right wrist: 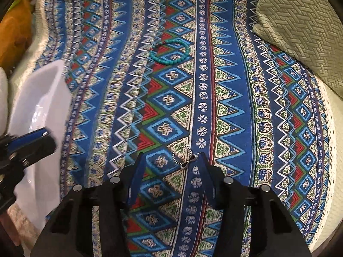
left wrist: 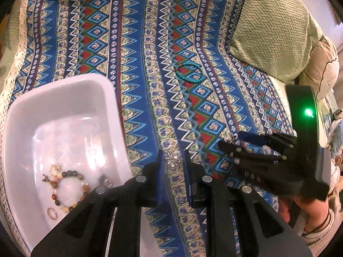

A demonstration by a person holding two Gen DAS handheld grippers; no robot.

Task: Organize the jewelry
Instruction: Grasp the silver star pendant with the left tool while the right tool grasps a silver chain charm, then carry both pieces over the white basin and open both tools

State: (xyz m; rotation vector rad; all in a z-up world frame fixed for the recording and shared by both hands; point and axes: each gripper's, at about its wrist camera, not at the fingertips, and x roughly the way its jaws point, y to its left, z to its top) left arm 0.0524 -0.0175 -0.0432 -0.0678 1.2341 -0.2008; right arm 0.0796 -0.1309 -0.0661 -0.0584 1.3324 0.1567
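The left gripper has a small silver trinket between its narrowly parted fingers, the white bin just to its left. The right gripper (fingers wide) nearly touches a thin chain on the bedspread.

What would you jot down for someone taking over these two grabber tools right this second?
Left gripper: fingers either side of a small silver piece, grip uncertain.
Right gripper: open, empty, at a thin ring-like piece on the patterned cloth.
Done: multicolour bead bracelet and small rings lie in the white tray.
Left: silver piece, ring-like piece, turquoise bracelet farther up the cloth.
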